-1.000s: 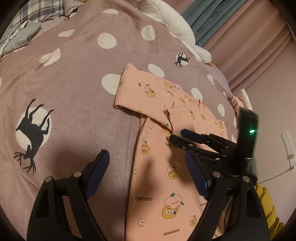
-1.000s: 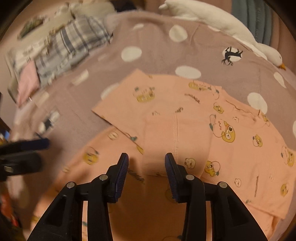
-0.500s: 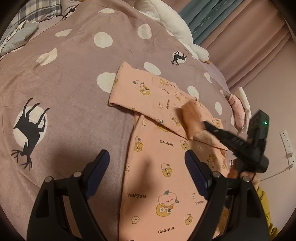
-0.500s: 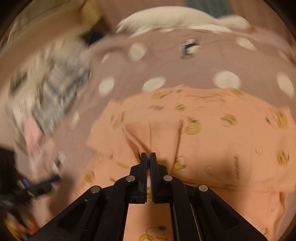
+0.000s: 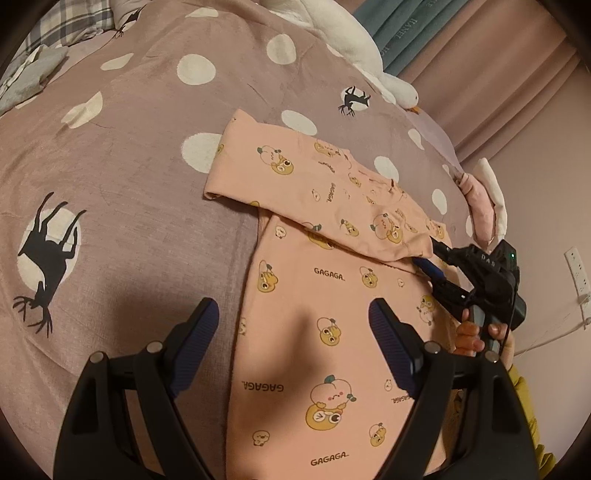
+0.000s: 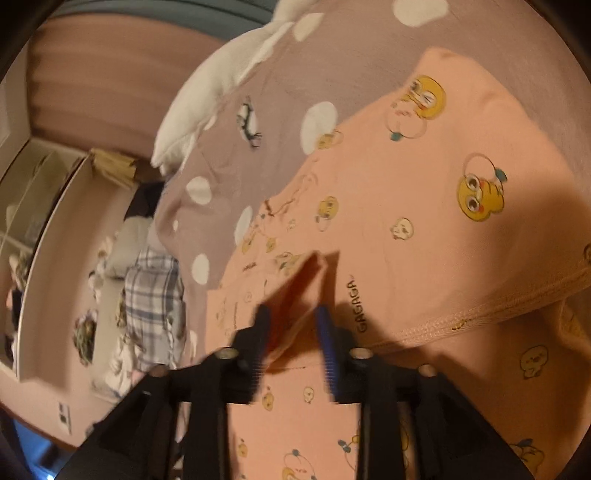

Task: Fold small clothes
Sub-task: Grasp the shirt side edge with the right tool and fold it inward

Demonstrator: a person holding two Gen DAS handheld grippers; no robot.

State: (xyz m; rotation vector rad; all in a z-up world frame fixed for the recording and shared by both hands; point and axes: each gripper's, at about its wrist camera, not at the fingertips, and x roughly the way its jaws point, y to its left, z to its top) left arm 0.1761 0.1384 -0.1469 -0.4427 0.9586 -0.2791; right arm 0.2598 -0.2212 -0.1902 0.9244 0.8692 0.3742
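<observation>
A pink small garment [image 5: 332,295] with cartoon prints lies flat on the mauve dotted bedspread [image 5: 129,184]. One sleeve [image 5: 332,195] is folded across it towards the right. My left gripper [image 5: 293,317] hovers open above the garment's lower part and holds nothing. My right gripper [image 5: 430,255] is at the sleeve's end on the garment's right side, rolled onto its side. In the right wrist view its jaws [image 6: 293,328] are opening, and the sleeve cuff [image 6: 299,288] stands loosely between them. A person's hand [image 5: 476,336] holds that gripper.
A white plush goose [image 5: 351,48] lies along the far edge of the bed, with curtains [image 5: 480,74] behind it. Plaid cloth [image 5: 66,22] and a grey garment [image 5: 26,77] are at the far left. A pink cloth [image 5: 480,210] lies at the bed's right edge.
The right gripper shut on the sleeve end, carried it rightwards across the garment while rolling over, and its jaws have now parted. The left gripper stayed put.
</observation>
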